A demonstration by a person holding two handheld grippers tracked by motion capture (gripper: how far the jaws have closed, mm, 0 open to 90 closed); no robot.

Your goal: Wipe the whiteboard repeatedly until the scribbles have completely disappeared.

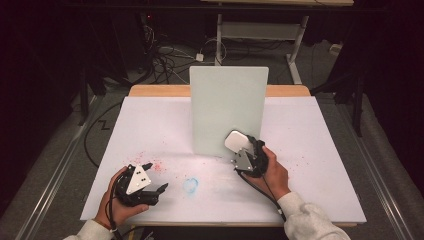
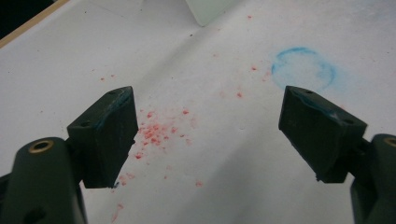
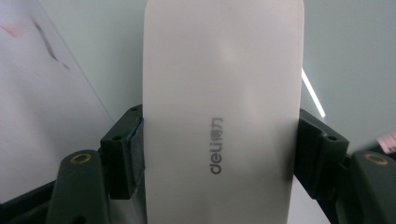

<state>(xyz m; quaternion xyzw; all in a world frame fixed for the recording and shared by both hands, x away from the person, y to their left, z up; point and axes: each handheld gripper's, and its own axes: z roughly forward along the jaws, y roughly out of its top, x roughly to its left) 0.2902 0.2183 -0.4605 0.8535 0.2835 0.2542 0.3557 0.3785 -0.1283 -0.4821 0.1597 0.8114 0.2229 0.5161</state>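
Note:
A pale upright whiteboard stands at the middle of the white table top. My right gripper is shut on a white eraser marked "deli", held against the board's lower right part. In the right gripper view the black jaws clamp the eraser's two long sides and the board lies just behind it. My left gripper rests low at the table's front left, open and holding nothing.
Red marker specks and a smudged blue ring stain the table between the grippers. Beyond the table's wooden far edge lie cables and a desk frame on the floor.

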